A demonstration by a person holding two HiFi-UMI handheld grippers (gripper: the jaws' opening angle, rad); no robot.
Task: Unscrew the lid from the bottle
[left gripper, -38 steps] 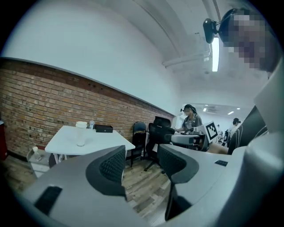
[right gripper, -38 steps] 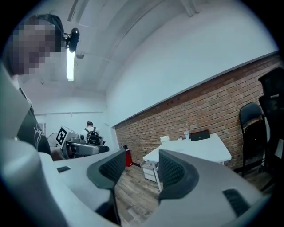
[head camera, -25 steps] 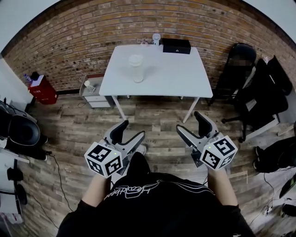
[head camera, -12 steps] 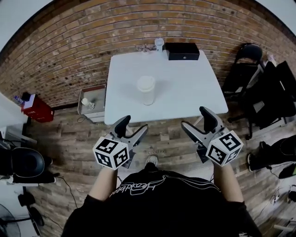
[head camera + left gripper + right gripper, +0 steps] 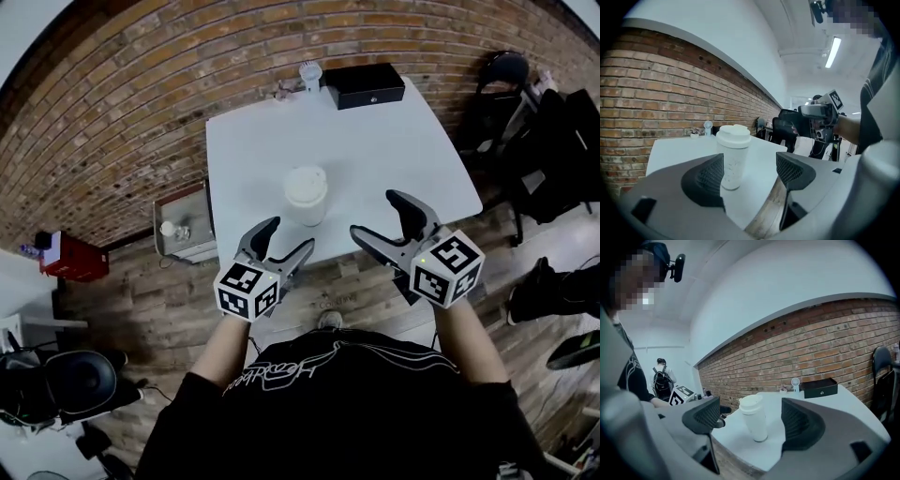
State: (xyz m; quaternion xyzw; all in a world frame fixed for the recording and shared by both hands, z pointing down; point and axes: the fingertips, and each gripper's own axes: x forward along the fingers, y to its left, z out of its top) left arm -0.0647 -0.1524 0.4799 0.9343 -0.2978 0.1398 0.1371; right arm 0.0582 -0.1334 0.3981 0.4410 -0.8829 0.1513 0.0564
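Observation:
A white bottle [image 5: 306, 197] with a white screw lid [image 5: 306, 184] stands upright near the front edge of the white table [image 5: 375, 141]. My left gripper [image 5: 289, 236] is at the table's edge, just short of the bottle. Its jaws have just been opening and stand open with nothing between them. My right gripper [image 5: 375, 214] is open to the bottle's right, also apart from it. In the left gripper view the bottle [image 5: 732, 157] stands beyond the open left gripper [image 5: 750, 171]. In the right gripper view the bottle [image 5: 757, 420] shows ahead of the right gripper [image 5: 752, 417].
A black box [image 5: 366, 84] and a small white fan [image 5: 309, 73] sit at the table's far edge by the brick wall. A grey cabinet [image 5: 183, 225] stands left of the table. Black chairs with dark clothes [image 5: 511, 84] are at the right.
The person has walked up to the table. Both grippers have moved forward from over the floor to the table's front edge, and the bottle is now close ahead of them.

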